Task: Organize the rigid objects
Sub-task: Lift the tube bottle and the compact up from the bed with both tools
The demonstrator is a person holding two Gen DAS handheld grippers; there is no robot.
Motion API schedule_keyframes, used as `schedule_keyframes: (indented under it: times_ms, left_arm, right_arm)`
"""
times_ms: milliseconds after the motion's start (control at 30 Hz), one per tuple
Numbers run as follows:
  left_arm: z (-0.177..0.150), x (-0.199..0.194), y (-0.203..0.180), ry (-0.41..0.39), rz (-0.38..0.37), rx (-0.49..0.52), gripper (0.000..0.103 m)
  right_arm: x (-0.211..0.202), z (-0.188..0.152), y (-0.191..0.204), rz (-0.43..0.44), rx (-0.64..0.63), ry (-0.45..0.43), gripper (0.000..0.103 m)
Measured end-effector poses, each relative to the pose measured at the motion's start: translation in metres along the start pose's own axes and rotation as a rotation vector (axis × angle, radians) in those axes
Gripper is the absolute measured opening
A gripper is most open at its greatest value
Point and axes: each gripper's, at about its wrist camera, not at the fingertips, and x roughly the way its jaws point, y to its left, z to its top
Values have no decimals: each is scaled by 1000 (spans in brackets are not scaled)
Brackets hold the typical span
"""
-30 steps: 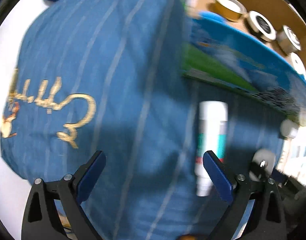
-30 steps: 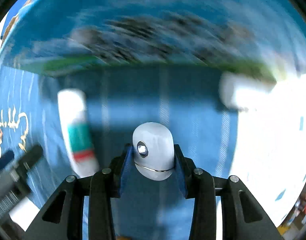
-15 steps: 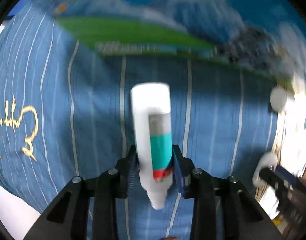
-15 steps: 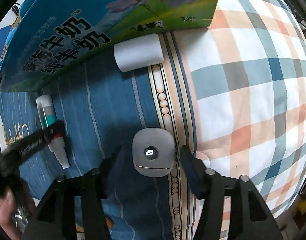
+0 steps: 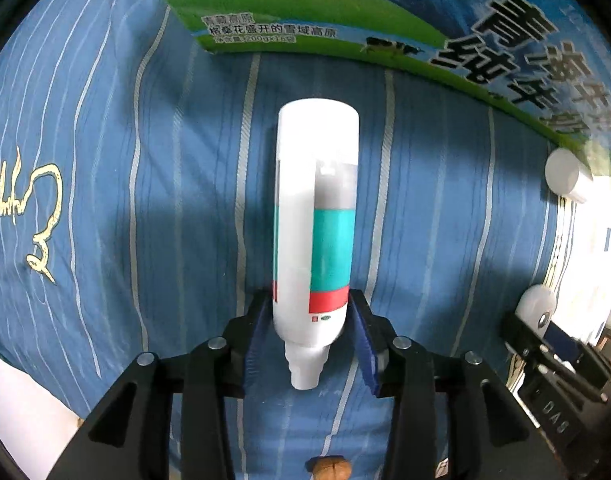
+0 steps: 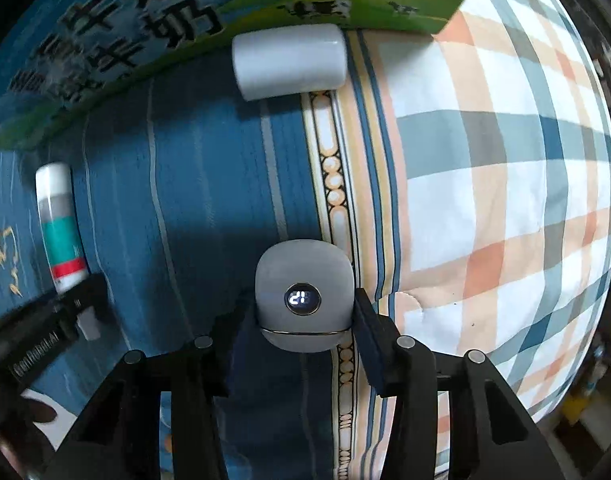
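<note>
In the left wrist view, the left hand-held gripper (image 5: 310, 344) was clamped on a white bottle (image 5: 315, 216) at its lower shoulder, the blue pads pressing either side just under the red band. The bottle pointed away from the camera toward the upper middle of the frame, its narrow nozzle hanging between the fingers at lower centre, a teal band and a grey band above the red one. Beneath it lay a blue striped cloth (image 5: 145, 200) with gold script embroidery at the left edge. Across the top of the frame ran a blue and green printed carton (image 5: 385, 8) with black Chinese lettering. A white cylinder (image 5: 565, 176) lay against the carton's lower edge at the right. At lower right, the other gripper was visible with a pale rounded item between its fingers.

In the right wrist view, the right hand-held gripper (image 6: 303, 332) held a grey rounded device (image 6: 304, 292) with a small round lit display, its fingers against both sides at the lower centre of the frame. The device sat over the seam where the blue cloth met a plaid cloth (image 6: 505, 200) filling the right half. The white cylinder lay at upper centre, touching the carton. The bottle appeared at the left edge, gripped by the left hand-held gripper.
</note>
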Motion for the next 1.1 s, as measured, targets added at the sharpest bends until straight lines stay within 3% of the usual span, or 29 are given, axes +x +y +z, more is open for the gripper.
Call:
schedule_keyframes:
  times_ms: [133, 200, 433, 567, 633, 767, 833, 867, 900, 1100]
  left_arm:
    - [14, -4, -2, -15, -5, -9, 36]
    - [12, -7, -1, -23, -10, 0, 30]
    - [-25, 1, 5, 30, -47, 24, 31]
    - [-14, 3, 15, 60, -137, -46, 46]
    - [-7, 4, 23, 61, -161, -80, 49]
    - [7, 4, 23, 33, -130, -90, 49]
    - [9, 2, 14, 15, -71, -57, 41]
    - [8, 1, 9, 1, -33, -35, 32]
    - [7, -1, 6, -13, -19, -19, 31]
    - [-13, -17, -24, -60, -32, 10, 30]
  right_arm:
    - [7, -2, 29, -22, -7, 10, 49]
    - [6, 4, 28, -26, -12, 14, 49]
    - [12, -10, 21, -6, -82, 71, 49]
    - [15, -15, 24, -6, -91, 71, 50]
    - [13, -9, 22, 6, -69, 81, 52]
    - [11, -1, 15, 3, -35, 97, 52]
    - [7, 6, 17, -19, -45, 95, 51]
    - [6, 7, 19, -34, -50, 90, 49]
    - [8, 3, 23, -53, -59, 84, 49]
    - [8, -12, 44, -109, -132, 21, 48]
